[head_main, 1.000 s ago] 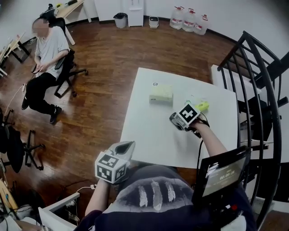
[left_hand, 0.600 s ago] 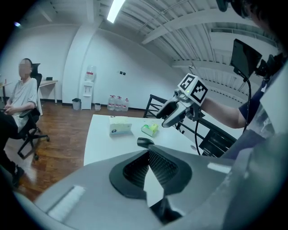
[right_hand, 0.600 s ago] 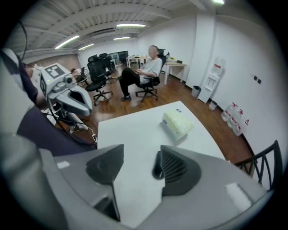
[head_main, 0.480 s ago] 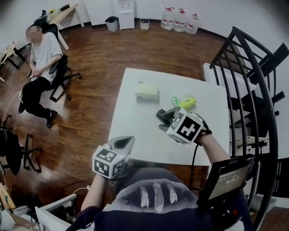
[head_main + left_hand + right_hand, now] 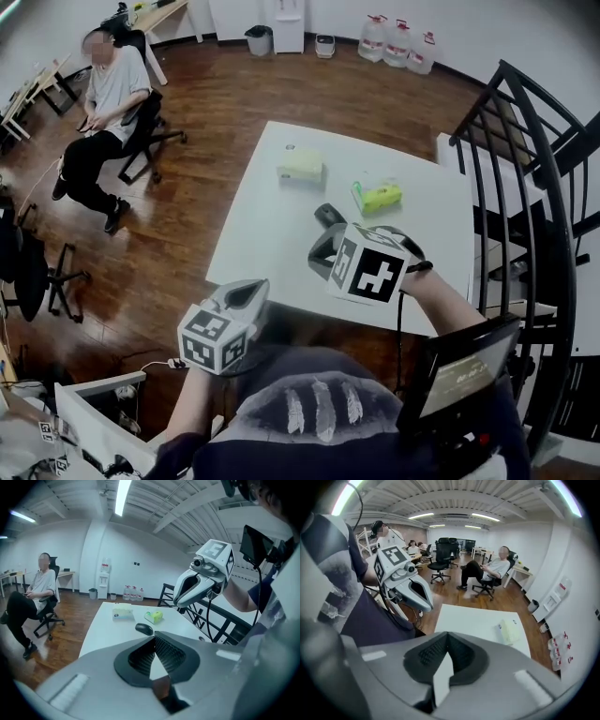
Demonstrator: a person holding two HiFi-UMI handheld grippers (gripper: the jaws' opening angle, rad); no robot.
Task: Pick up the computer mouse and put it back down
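one white table (image 5: 272, 234) stands here. on it lie three things: one computer mouse (image 5: 329, 215), one pale box (image 5: 300, 166), one green packet (image 5: 380, 198). along the far wall i count three water jugs (image 5: 400, 47) and one bin (image 5: 260, 40). two grippers: left gripper (image 5: 246, 293), right gripper (image 5: 323, 253). one seated person (image 5: 111, 89) nearby.

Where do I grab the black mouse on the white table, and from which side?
Likely the narrow middle of the mouse, jaws on its two long sides, coming down from above with the right gripper. It lies flat and low with a rounded back, so a level approach would probably slip.
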